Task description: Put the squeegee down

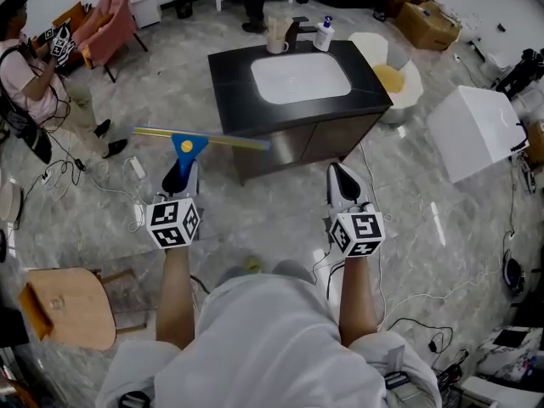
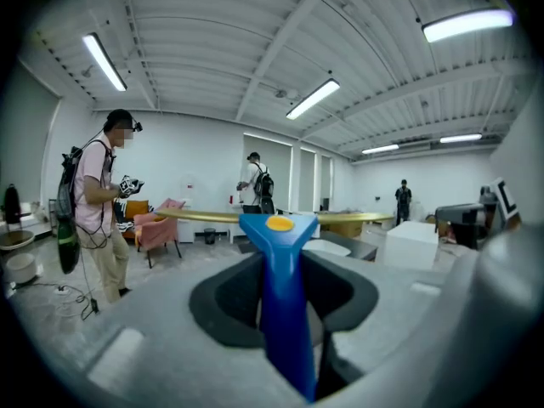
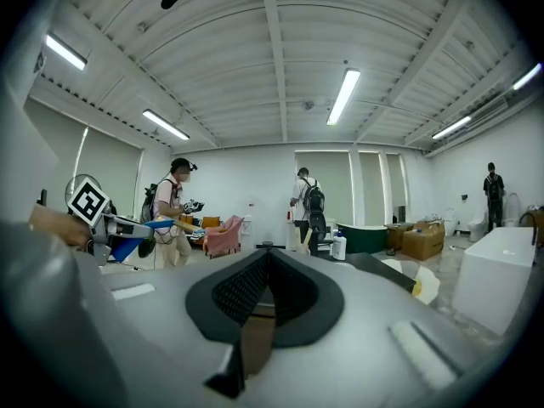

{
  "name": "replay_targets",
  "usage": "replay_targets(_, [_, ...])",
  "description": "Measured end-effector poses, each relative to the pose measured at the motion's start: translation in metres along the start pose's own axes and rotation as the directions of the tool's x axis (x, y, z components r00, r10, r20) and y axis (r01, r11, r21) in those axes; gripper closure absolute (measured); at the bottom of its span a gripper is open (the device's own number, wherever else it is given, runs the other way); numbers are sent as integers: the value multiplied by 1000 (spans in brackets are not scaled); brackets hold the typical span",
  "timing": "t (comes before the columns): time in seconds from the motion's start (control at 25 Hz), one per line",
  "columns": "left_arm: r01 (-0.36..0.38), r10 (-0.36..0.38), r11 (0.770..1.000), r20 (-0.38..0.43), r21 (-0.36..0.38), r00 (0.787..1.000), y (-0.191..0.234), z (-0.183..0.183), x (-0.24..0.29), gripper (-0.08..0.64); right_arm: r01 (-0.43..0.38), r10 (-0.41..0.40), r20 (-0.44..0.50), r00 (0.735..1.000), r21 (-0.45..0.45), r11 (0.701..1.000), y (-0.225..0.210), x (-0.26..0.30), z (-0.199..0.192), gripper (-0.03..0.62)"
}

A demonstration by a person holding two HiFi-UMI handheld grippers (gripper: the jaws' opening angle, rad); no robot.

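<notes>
The squeegee point(image 1: 187, 145) has a blue handle that gets wide at the top, with a round yellow dot there. Across the top sits a long, thin yellow bar. It is up in the air, held in the left claw point(image 1: 181, 175). The bar lies flat and crosswise just past the claw's tips. It sticks out farther toward the right claw point(image 1: 342, 181) than to the other side. In the left gripper view, the blue handle point(image 2: 280, 287) runs straight up between the two dark jaws, which squeeze it from both sides.

The right claw has its jaws point(image 3: 268, 253) pressed together with nothing in them. It is beside the left claw, a little apart.

Both bare arms, the left arm point(image 1: 174, 291) and the right arm point(image 1: 357, 300), reach straight out in front of the person, side by side. Both claws point forward, almost level.

In front of the claws stands a cabinet point(image 1: 229, 66) with a black top and a white sink point(image 1: 299, 77). A white bottle point(image 1: 323, 35) stands at its far edge.

Each claw has a cube with black and white square shapes on it. The bottle's label is too small to read.
</notes>
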State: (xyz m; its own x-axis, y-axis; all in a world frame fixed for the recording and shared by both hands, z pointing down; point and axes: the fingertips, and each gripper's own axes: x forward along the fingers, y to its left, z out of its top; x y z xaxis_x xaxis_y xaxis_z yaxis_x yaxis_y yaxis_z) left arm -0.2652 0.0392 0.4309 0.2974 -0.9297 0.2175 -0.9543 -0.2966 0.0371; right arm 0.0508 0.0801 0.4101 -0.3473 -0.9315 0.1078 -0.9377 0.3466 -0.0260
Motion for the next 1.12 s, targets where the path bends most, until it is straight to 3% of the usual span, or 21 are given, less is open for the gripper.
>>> replay_targets(0.24, [20, -20, 1000, -9, -14, 1000, 18, 4, 33, 430, 20, -20, 8, 1000, -23, 1000, -1, 35, 14, 589])
replay_targets(0.6, [1, -1, 1000, 3, -19, 1000, 32, 8, 92, 430, 0, 0, 7, 1000, -23, 1000, -26, 98, 3, 589])
replay_targets(1.12, [-92, 90, 995, -41, -39, 995, 58, 33, 258, 430, -36, 35, -22, 999, -6, 999, -141, 261, 17, 589])
